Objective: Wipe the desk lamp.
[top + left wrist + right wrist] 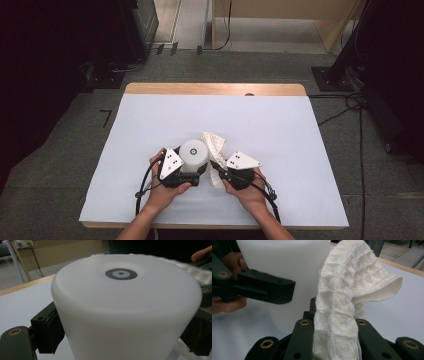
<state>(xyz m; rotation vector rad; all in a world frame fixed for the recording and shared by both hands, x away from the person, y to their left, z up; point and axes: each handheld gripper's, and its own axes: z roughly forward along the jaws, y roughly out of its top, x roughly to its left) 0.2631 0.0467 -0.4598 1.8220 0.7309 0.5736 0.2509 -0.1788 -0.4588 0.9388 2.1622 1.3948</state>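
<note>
The surface, covered by a white sheet, carries the work near its front edge, just ahead of the person. The step in hand looks like wiping: a white plastic cup, turned upside down so its closed base with a dark ring mark faces up, is gripped while a white waffle-weave cloth is brought against its side. In the right gripper view the cloth stands right beside the cup's wall, seemingly touching it, though the exact contact line is hidden.

The left tongs are clamped on the cup, one black pad on each side of its wall, as the left gripper view shows around the cup. The right tongs are pressed together on the cloth, which rises in a folded strip from between them and flops over at the top.

The next move, as I judge it, calls for rubbing the cloth along the cup's wall while the left grip keeps the cup steady; the cup may need turning to reach its far side.

Both hands sit low and close together, the left hand and right hand angled inward toward each other.
</note>
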